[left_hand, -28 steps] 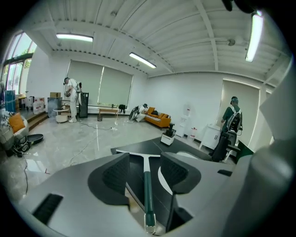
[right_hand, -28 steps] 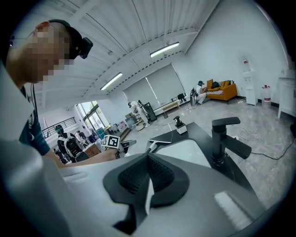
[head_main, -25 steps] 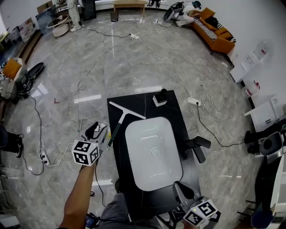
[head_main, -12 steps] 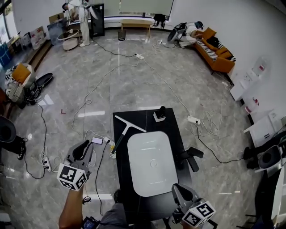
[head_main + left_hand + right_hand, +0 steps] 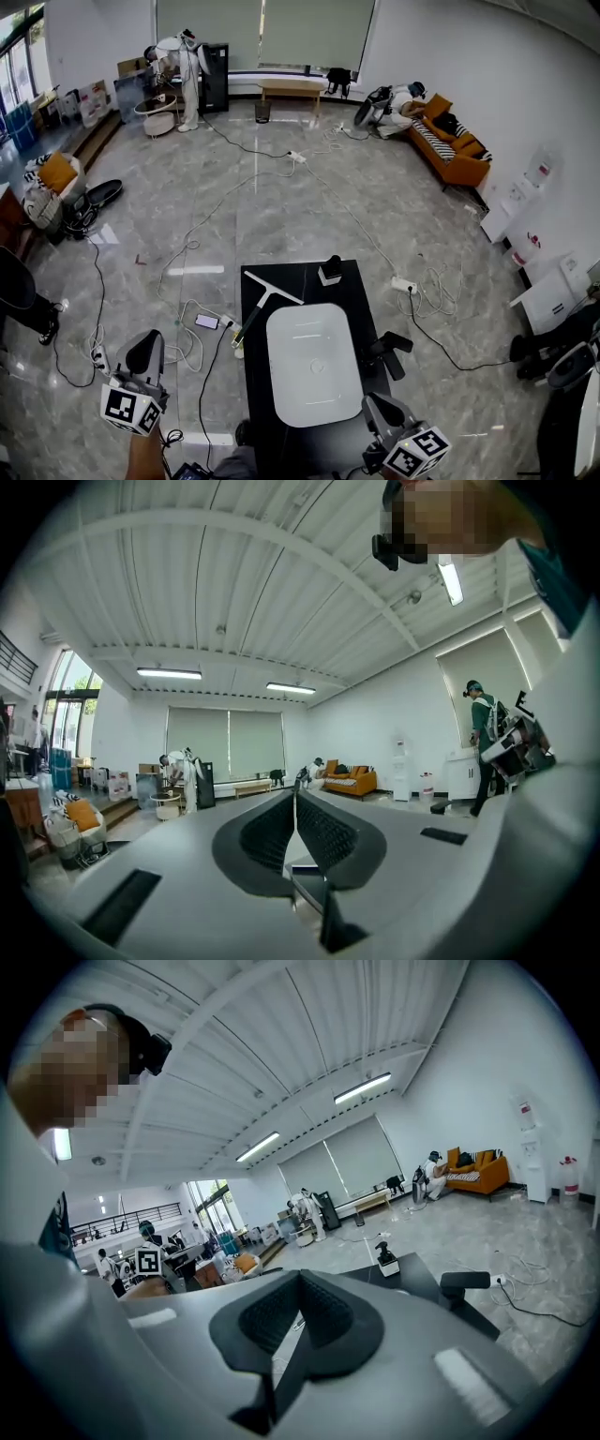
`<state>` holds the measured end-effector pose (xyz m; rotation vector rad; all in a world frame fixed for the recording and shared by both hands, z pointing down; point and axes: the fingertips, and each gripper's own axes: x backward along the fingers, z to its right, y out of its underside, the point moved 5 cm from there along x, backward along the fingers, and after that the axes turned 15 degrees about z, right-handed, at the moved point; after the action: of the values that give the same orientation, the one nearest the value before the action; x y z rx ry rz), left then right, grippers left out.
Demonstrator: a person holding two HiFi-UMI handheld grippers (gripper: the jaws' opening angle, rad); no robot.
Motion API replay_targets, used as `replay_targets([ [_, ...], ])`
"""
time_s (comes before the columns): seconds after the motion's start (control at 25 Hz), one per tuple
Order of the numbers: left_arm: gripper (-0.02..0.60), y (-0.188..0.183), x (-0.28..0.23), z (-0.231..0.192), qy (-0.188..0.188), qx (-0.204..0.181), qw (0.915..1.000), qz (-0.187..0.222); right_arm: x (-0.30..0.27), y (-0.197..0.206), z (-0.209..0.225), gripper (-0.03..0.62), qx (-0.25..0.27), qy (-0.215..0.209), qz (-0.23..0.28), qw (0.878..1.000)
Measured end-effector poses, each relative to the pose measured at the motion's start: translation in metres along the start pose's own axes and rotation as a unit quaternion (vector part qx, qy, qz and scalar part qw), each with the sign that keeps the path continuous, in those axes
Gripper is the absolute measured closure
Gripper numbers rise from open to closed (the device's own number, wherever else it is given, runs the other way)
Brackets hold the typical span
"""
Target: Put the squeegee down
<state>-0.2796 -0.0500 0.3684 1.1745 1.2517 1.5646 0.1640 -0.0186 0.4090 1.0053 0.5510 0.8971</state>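
Observation:
The squeegee (image 5: 263, 296) lies flat on the back left corner of the black table (image 5: 254, 394), its blade across the corner and its handle pointing back over the left edge. My left gripper (image 5: 145, 350) hangs well left of the table over the floor, raised and pointing level, jaws shut and empty. In the left gripper view the left gripper (image 5: 294, 795) has its pads meeting, with only the room ahead. My right gripper (image 5: 379, 406) sits at the table's near right corner, also shut on nothing. In the right gripper view the right gripper (image 5: 300, 1282) looks over the table.
A white basin (image 5: 314, 366) fills the table's middle. A small black-topped dispenser (image 5: 329, 270) stands at its back edge and a black lever (image 5: 392, 349) juts from its right side. Cables and a phone (image 5: 208, 322) lie on the floor to the left. People stand far off.
My left gripper has drawn away from the squeegee's handle toward the lower left and its jaws have closed. The squeegee stays on the table. The head view has lifted.

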Motion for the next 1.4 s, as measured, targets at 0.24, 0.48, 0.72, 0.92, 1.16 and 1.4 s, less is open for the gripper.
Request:
replay_targets([
  [0.24, 0.569, -0.041, 0.006, 0.003, -0.006, -0.012, 0.9991, 0.041, 0.006, -0.010, -0.004, 0.585, -0.014, 0.006, 0.007, 1.000],
  [0.48, 0.569, -0.043, 0.012, 0.001, -0.013, -0.004, 0.9990, 0.044, 0.004, -0.009, -0.011, 0.585, -0.023, -0.003, 0.005, 1.000],
  [0.72, 0.569, -0.023, 0.010, -0.005, -0.011, 0.023, 0.9993, 0.026, -0.003, 0.004, -0.016, 0.585, -0.033, -0.015, -0.013, 0.999],
  [0.92, 0.569, 0.003, -0.003, -0.003, 0.003, 0.059, 0.9982, 0.011, -0.015, 0.025, -0.018, 0.585, -0.035, -0.032, -0.044, 0.998],
  [1.16, 0.569, 0.029, -0.024, 0.018, 0.052, 0.104, 0.9931, -0.014, -0.036, 0.052, -0.031, 0.585, -0.036, -0.063, -0.091, 0.993],
  [1.4, 0.569, 0.053, -0.048, 0.064, 0.111, 0.139, 0.9835, -0.031, -0.049, 0.072, -0.024, 0.585, -0.027, -0.076, -0.127, 0.989],
])
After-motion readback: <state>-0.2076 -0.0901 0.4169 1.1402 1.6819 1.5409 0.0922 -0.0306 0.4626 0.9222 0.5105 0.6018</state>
